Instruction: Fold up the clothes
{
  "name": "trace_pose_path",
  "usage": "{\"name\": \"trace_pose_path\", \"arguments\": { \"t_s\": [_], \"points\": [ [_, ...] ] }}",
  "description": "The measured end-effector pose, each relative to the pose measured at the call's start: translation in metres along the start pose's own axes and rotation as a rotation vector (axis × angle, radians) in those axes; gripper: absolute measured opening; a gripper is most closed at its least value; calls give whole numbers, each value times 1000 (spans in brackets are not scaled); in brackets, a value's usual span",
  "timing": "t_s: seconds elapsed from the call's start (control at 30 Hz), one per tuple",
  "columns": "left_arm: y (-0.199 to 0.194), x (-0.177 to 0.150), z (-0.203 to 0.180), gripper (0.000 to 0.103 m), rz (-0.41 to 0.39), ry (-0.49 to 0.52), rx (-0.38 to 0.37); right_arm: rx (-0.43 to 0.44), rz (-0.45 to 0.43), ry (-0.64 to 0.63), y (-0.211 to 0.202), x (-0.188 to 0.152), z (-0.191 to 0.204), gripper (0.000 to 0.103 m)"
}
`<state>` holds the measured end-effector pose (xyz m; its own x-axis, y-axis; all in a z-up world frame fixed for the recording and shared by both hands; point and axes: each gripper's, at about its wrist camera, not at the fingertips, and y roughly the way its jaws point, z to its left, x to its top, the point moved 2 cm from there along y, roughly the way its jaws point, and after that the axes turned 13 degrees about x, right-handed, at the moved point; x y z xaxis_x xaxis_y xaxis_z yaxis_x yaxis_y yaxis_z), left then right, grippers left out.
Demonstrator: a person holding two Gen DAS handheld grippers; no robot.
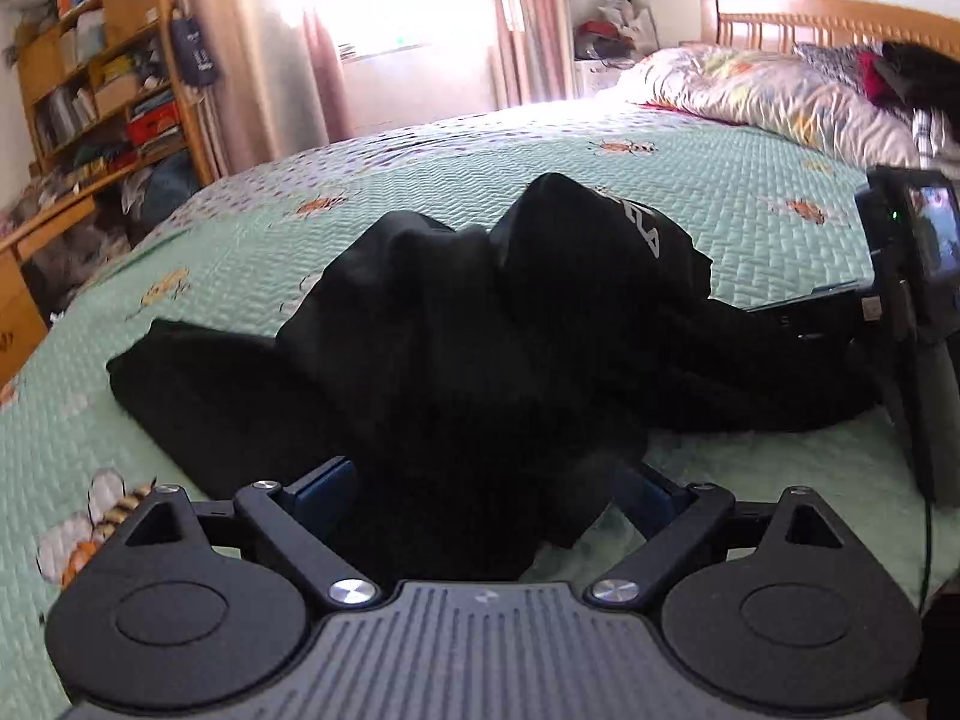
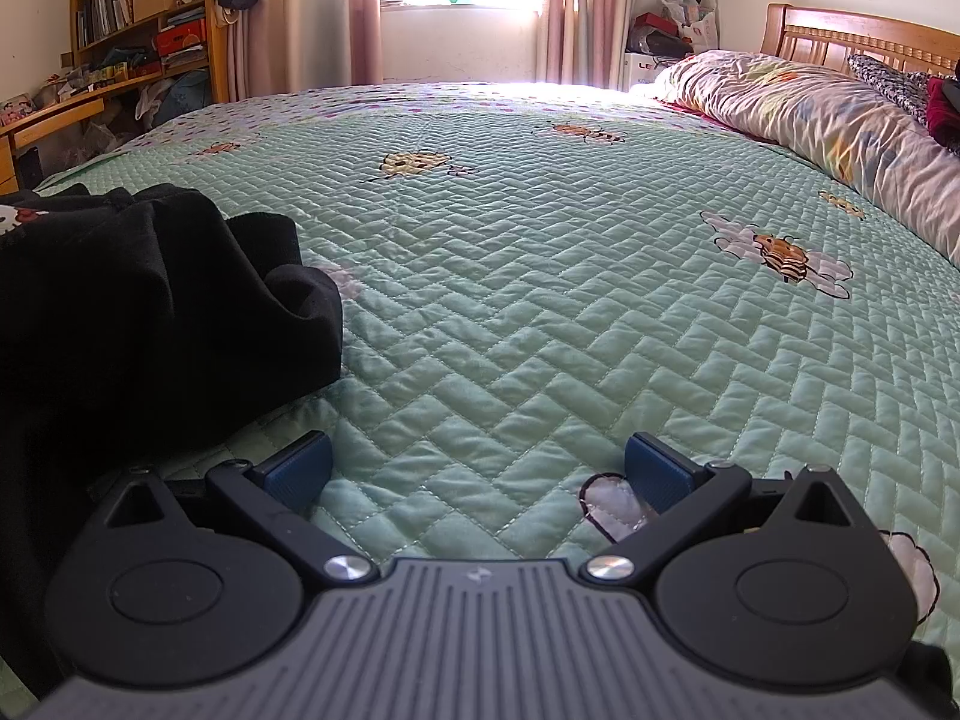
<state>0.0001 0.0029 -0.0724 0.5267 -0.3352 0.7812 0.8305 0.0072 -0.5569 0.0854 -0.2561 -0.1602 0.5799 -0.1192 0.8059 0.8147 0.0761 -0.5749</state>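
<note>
Where curtains glow, green bee-print quilt.

Left gripper: black linkage arms, round black side housings, grey ribbed centre plate, silver pivot screws, blue jaw pads. Right gripper: same build, same colours.

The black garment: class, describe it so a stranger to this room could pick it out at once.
Start at the wide bed with the mint-green quilted bedspread printed with bees. Near its front edge lies a crumpled black garment, heaped rather than flat. It is the only dark thing on the pale quilt, unlike the flowery duvet bunched by the headboard.
</note>
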Motion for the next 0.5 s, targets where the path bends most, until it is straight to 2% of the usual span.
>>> {"name": "trace_pose_path", "arguments": {
  "t_s": [0.13, 0.27, 0.4, 0.5],
  "points": [
    [16, 13, -10, 93, 2, 2, -6, 0, 0, 0, 0, 0, 0, 103],
    [26, 16, -19, 91, 24, -14, 21, 0, 0, 0, 0, 0, 0, 103],
    [18, 8, -17, 66, 21, -45, 11, 0, 0, 0, 0, 0, 0, 103],
    [10, 2, -12, 63, 22, -69, 4, 0, 0, 0, 0, 0, 0, 103]
  ]
}}
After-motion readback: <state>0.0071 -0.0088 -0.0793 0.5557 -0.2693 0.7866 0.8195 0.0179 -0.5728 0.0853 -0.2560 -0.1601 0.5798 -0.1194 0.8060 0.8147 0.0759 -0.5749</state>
